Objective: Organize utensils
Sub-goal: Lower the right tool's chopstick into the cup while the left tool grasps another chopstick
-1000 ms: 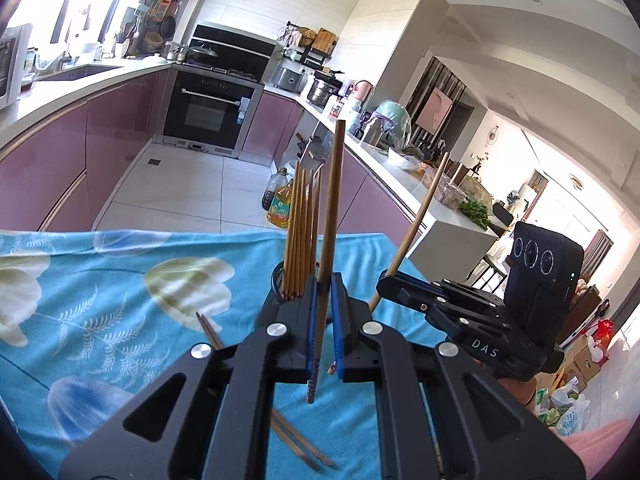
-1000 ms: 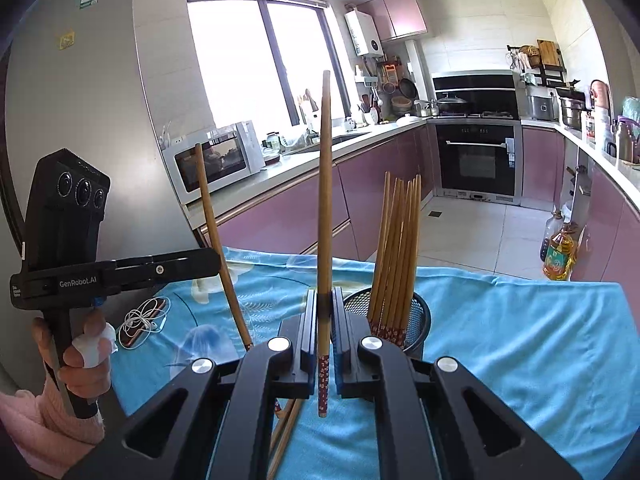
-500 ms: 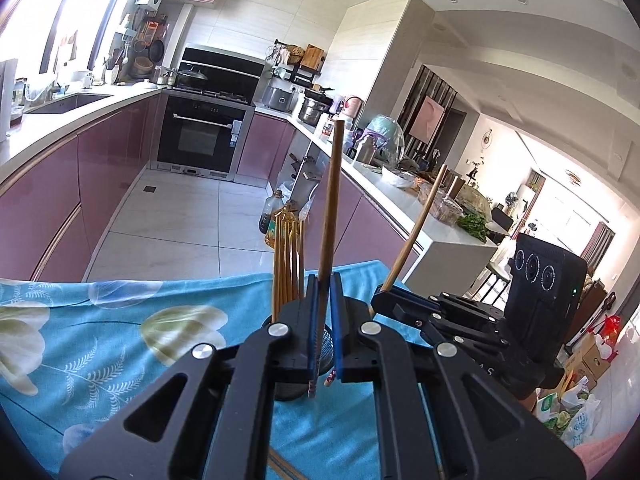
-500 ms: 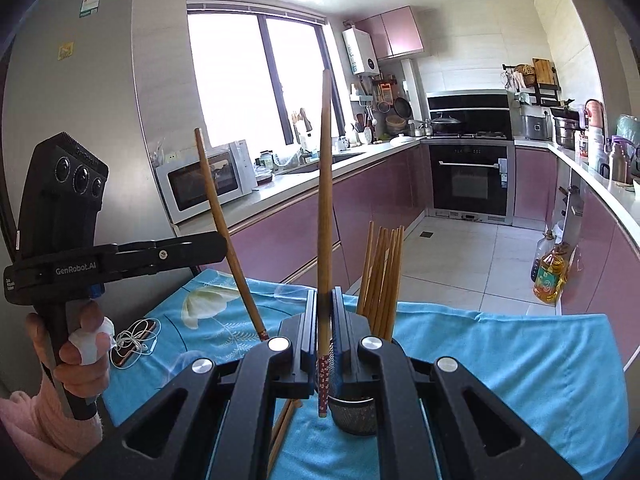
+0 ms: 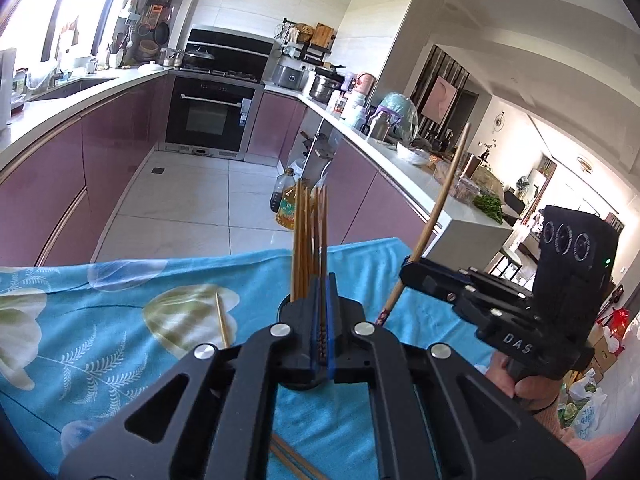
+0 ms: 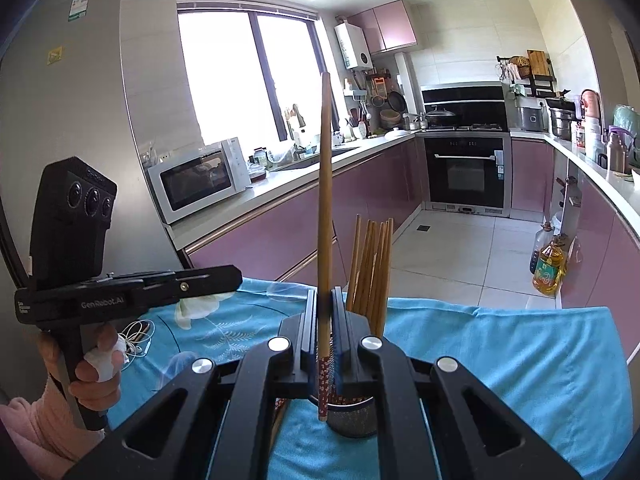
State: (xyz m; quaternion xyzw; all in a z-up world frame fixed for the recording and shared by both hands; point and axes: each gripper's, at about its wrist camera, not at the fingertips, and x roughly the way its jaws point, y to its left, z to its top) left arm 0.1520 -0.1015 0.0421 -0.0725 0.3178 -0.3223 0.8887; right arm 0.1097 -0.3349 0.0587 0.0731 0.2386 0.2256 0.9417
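Chopsticks point(image 6: 370, 270) are standing bundled in the mesh holder point(image 6: 352, 420) on the tabletop point(image 6: 500, 360) while my right hand-held gripper point(image 6: 325, 322) is clamping one more chopstick point(image 6: 325, 208) upright for dropping in, my left hand-held gripper point(image 5: 320, 312) shut, seemingly empty.

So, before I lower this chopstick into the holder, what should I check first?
1. Right tongs grip the held chopstick: ok, shut on it.
2. Patterned end points down: ok.
3. Lower end is above the mouth of the holder: not ok. In the left view it hangs beside the holder, over the cloth.
4. Room among the standing chopsticks: cannot tell, the tongs hide the mouth.
5. Left tongs are out of the way: ok, shut, off to the side, no stick seen in them.
6. All utensils collected: not ok, a loose chopstick lies on the cloth.
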